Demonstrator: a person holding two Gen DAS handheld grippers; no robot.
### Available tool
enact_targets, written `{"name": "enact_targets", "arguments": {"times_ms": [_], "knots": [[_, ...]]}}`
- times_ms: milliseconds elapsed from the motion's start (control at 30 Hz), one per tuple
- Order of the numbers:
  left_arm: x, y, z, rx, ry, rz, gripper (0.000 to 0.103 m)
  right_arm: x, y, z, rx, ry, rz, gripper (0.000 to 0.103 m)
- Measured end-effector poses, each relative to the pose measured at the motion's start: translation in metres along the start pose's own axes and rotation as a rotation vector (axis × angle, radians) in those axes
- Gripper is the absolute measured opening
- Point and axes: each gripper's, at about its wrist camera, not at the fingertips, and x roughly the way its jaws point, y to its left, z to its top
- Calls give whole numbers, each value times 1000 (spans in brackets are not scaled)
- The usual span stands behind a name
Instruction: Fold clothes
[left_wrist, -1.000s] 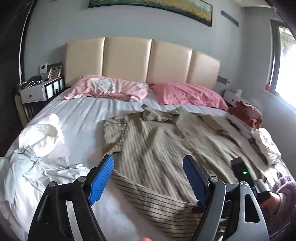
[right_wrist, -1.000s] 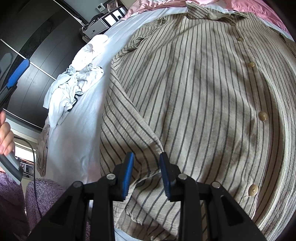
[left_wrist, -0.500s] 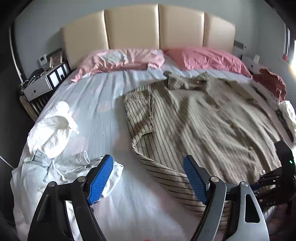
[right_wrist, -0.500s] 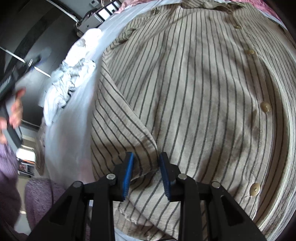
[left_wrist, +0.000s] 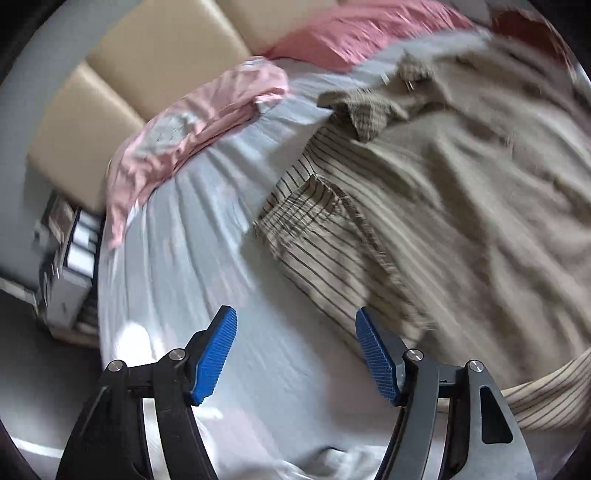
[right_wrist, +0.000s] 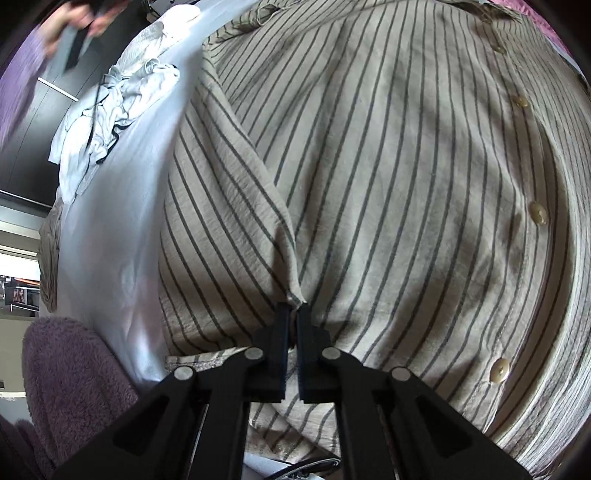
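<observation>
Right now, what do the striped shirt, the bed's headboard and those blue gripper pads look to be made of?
Striped shirt: thin woven cloth, maybe cotton or linen, matte and crinkled; it bunches where the right gripper pinches it.
Headboard: padded beige panels, smooth with a faint sheen, likely leather or imitation.
Pads on the open left gripper: blue, finely ribbed, probably rubber or soft plastic.

the left wrist view is motion-blurred; the striped shirt (left_wrist: 461, 192) smears toward the bed's right edge, cut by the frame; the nightstand (left_wrist: 70, 258) is indistinct; the hand (right_wrist: 85, 18) at the top-left corner is blurred.
</observation>
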Motion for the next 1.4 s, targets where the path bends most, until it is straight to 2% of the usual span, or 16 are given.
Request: {"name": "enact_targets", "arguments": {"times_ms": [67,133,300,433,500,633,667,900,1067,1267,1367,1400], "knots": [[21,2,8,135,30,59,69,1,-4,1,7,9,22,3],[42,4,12,225,61,76,69,2,-7,2,11,19,43,3],[85,-3,11,486,81,175,63,4,-16,6,15,49,85,3],[106,-24,-7,813,73,276,62,6,-23,6,50,75,135,3],[115,-31,-13,944,60,326,57,5,-26,4,46,76,143,3],[124,-41,-12,1081,12,381,52,6,-23,5,35,76,153,3],[126,-44,-12,1112,0,393,47,7,-24,5,37,76,156,3],[133,-66,-10,1259,39,365,12,9,-26,6,48,67,170,2],[132,-67,-4,1255,71,369,7,8,-27,5,46,52,177,2],[118,-62,9,1233,85,377,7,0,-22,2,27,21,176,3],[106,-62,17,1220,83,382,7,-9,-21,1,30,8,206,3],[102,-60,21,1183,94,370,7,-13,-21,0,29,1,220,3]]}}
